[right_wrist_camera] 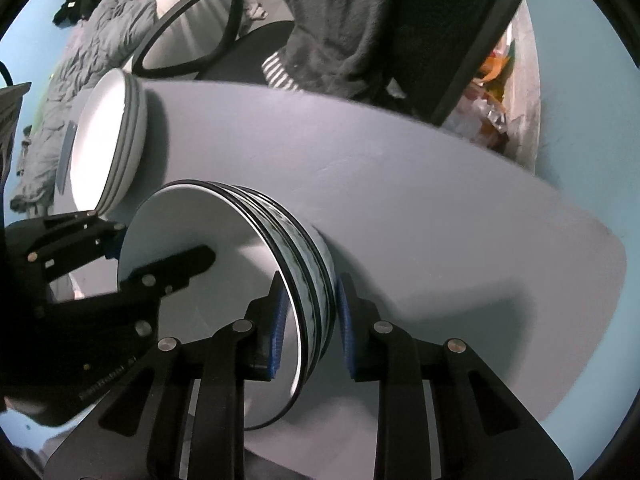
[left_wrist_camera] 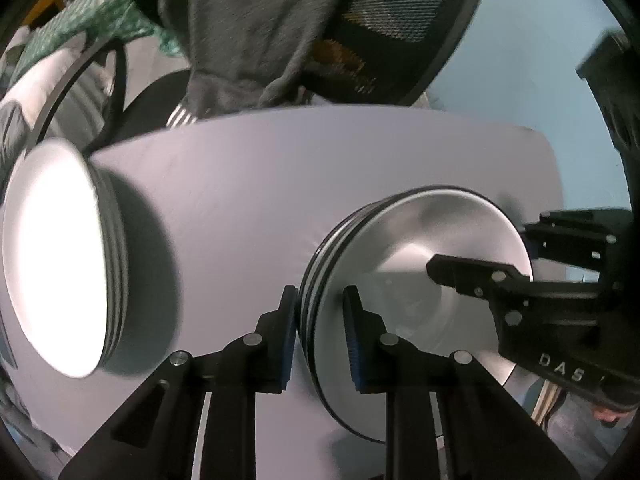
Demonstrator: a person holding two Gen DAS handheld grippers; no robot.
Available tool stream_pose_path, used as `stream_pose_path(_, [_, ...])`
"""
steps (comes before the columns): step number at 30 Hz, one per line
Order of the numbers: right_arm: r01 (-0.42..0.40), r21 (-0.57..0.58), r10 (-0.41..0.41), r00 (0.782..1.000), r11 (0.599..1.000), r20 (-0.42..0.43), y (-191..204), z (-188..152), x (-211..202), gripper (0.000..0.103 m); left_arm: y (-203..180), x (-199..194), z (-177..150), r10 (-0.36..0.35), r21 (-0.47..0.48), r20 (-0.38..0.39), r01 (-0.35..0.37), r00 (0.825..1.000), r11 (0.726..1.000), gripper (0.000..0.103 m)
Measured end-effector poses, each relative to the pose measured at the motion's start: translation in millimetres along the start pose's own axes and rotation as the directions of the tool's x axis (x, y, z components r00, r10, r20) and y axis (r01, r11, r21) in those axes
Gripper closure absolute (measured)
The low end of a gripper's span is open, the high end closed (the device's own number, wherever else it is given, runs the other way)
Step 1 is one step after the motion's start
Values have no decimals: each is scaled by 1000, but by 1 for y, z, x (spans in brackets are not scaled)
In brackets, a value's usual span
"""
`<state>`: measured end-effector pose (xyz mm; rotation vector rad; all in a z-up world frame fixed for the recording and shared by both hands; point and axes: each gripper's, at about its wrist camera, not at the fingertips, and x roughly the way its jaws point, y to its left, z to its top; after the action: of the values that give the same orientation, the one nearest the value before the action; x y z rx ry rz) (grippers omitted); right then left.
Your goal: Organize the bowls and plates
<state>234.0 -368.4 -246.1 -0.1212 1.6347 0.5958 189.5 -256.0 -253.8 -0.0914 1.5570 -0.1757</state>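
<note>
A stack of white plates with dark rims (left_wrist_camera: 420, 264) sits on the grey table (left_wrist_camera: 248, 184); it also shows in the right wrist view (right_wrist_camera: 224, 264). My left gripper (left_wrist_camera: 320, 320) straddles the stack's rim, jaws apart with a gap to the edge. My right gripper (right_wrist_camera: 310, 320) straddles the opposite rim, jaws also apart. A second stack of white bowls (left_wrist_camera: 60, 264) stands at the table's left; it shows in the right wrist view (right_wrist_camera: 108, 140) too. Each gripper appears in the other's view (left_wrist_camera: 520, 292) (right_wrist_camera: 100, 280).
An office chair with a dark grey garment (left_wrist_camera: 280, 28) stands behind the table. A round mirror (right_wrist_camera: 192, 28) and rumpled bedding (right_wrist_camera: 80, 80) lie beyond. A bag of litter (right_wrist_camera: 500, 92) sits at the far right table edge (right_wrist_camera: 560, 208).
</note>
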Motion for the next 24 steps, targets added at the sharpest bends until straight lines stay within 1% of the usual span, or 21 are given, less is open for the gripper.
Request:
stream_pose_path(11, [7,-8,-7,1000,1000,10,73,-18,27,80,56,-11,-64,3,-51,0,-3,1000,999,82])
stream_pose_path(18, [12,6,-12,1000,1000,15,113,-24,42,80,88,-18,-95,4,-68,-3,-4,1000,998,82])
stream_pose_path(24, [12,31,-13,1000,999,28,143,-33,53,80,114,-20,-115,-1,-71,-2,1,1000,997,82])
